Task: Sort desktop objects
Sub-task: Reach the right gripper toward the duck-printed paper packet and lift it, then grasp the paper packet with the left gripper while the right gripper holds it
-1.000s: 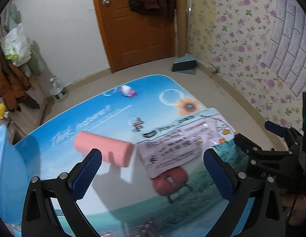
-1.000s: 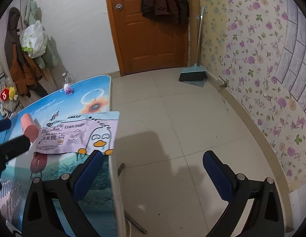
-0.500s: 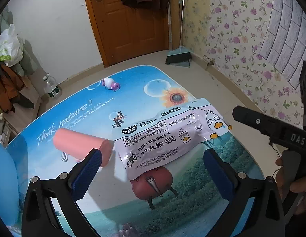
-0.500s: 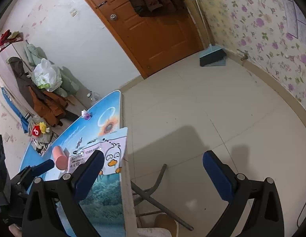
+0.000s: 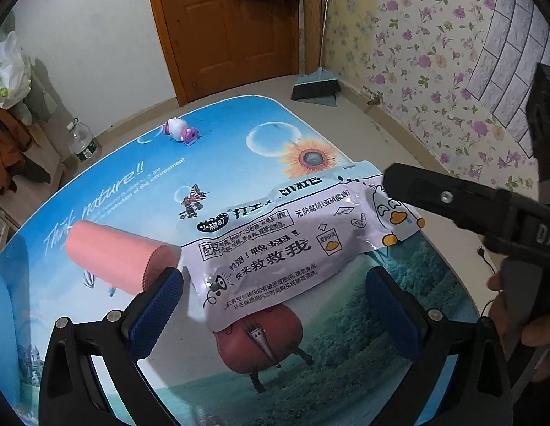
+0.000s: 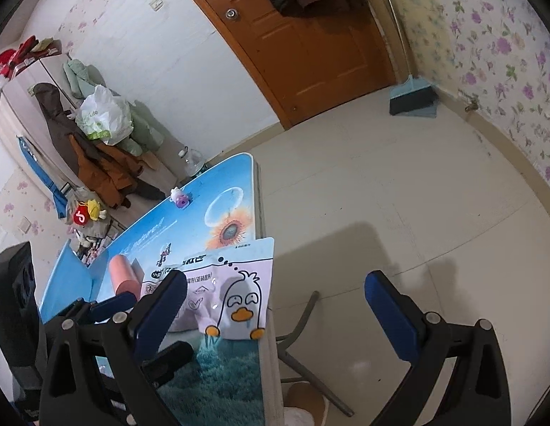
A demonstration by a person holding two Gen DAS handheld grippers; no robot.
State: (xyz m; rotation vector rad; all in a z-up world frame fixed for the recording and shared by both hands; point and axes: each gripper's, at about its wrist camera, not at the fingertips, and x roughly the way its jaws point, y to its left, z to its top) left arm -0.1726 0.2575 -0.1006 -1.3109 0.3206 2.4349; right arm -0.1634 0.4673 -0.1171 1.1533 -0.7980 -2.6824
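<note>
A lilac snack bag with a duck print (image 5: 285, 238) lies on the blue picture table (image 5: 239, 135), its right end over the table's edge; it also shows in the right wrist view (image 6: 235, 294). A pink roll (image 5: 115, 255) lies just left of it, also in the right wrist view (image 6: 124, 277). A small purple and white toy (image 5: 179, 131) stands at the far end. My left gripper (image 5: 275, 305) is open, hovering just before the bag's near edge. My right gripper (image 6: 275, 301) is open, at the bag's duck end by the table's right edge; one of its fingers (image 5: 452, 198) overlaps the bag in the left wrist view.
A blue chair back (image 6: 72, 277) stands at the table's left. A broom and dustpan (image 5: 317, 85) lean by the wooden door (image 5: 232, 28). A water bottle (image 5: 83, 142) and hung coats (image 6: 97, 163) are on the far left. Tiled floor (image 6: 399, 195) lies right of the table.
My left gripper has moved forward towards the bag. My right gripper has swung left and down to the bag's duck end at the table's edge. The bag and the roll lie as before.
</note>
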